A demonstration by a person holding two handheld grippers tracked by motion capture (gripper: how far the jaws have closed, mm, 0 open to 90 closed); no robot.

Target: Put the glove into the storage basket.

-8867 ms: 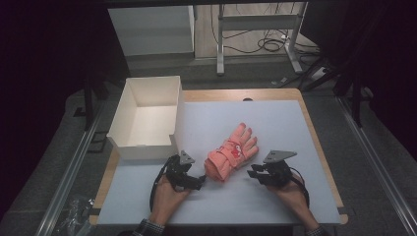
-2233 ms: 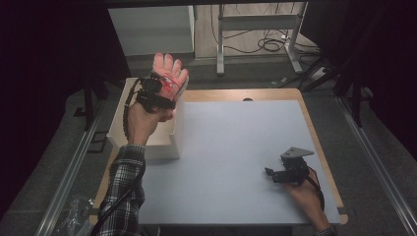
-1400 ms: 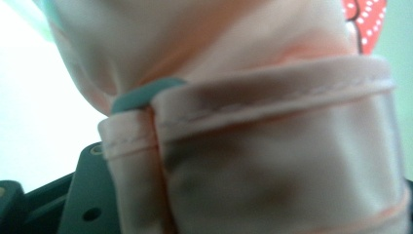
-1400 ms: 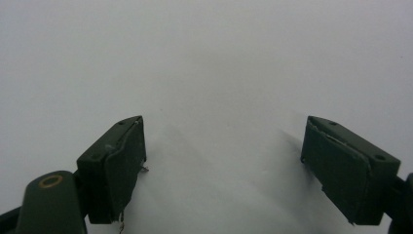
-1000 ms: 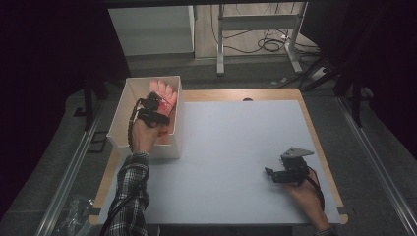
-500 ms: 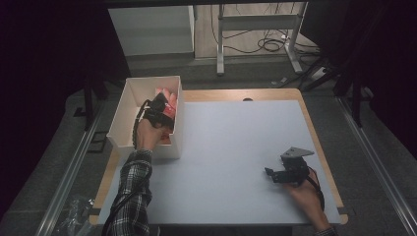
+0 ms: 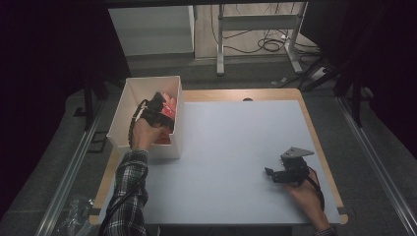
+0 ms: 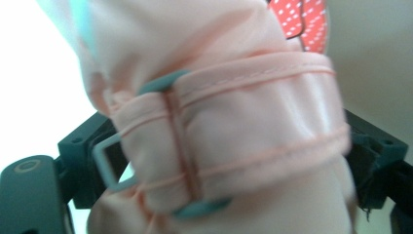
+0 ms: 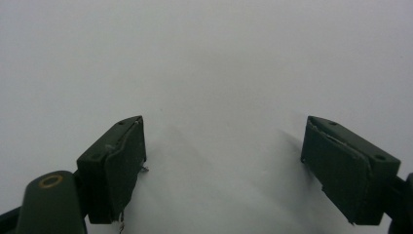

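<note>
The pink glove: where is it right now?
In the high view the pink glove lies inside the white box at the table's left edge, between the left gripper's just-opening jaws.

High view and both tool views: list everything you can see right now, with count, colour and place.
glove: one, pink with red dotted patches, inside the box; its strapped cuff sits between the left jaws, which have just been opening.
box: one, white, open top, table's far left corner.
table: one, pale grey top with wooden edge.
desk frame: one, grey, on the floor beyond the table.
cables: several, black, on the floor under that frame.
left tool: one, black, inside the box.
right tool: one, black, open, near right of the table.
</note>
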